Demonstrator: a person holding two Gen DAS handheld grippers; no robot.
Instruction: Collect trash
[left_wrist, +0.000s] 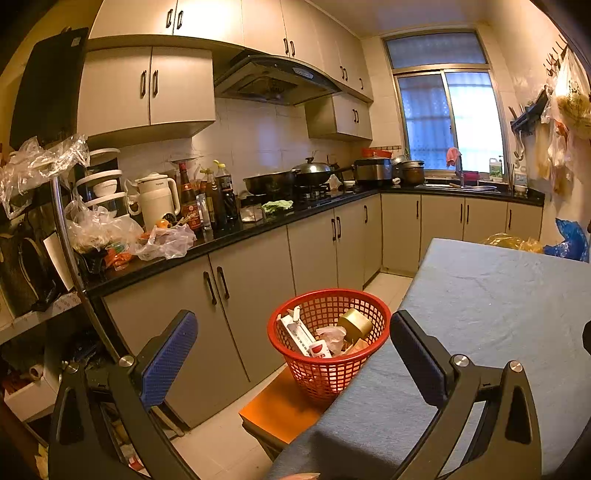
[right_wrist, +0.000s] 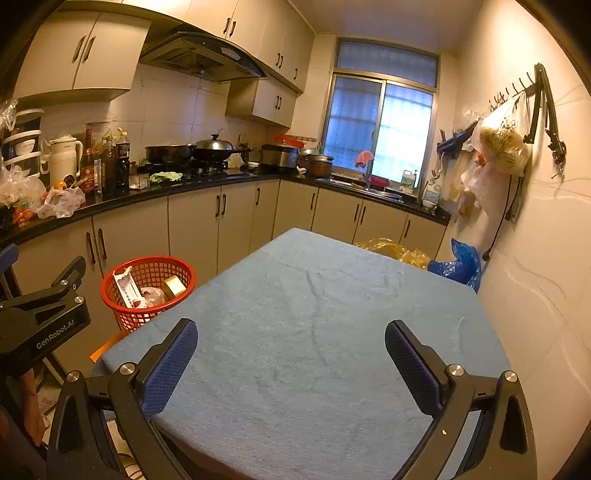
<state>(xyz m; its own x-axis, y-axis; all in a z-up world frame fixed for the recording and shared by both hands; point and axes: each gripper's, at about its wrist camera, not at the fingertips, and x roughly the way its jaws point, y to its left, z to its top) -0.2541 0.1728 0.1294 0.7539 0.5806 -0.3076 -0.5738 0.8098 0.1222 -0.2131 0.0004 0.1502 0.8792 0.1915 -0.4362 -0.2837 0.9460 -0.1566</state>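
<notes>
- Left gripper (left_wrist: 293, 354): jaws spread wide, nothing held.
- Right gripper (right_wrist: 291, 358): likewise wide apart, empty, over blue-grey tablecloth (right_wrist: 314, 332).
- Just ahead of left fingers: red mesh basket (left_wrist: 328, 365) on orange stool (left_wrist: 280, 410), touching table edge.
- Inside: white carton, gold tape roll (left_wrist: 355, 324), crumpled plastic.
- Readable: "GenRobot.AI" on left gripper body.
- Carton print too small.

Cream cabinets (right_wrist: 129, 236) under a black tabletop (right_wrist: 236, 179) run from nine to one o'clock; a lit window (right_wrist: 380, 133) sits at twelve (curtained), white tiled wall (right_wrist: 535, 258) at three.
</notes>
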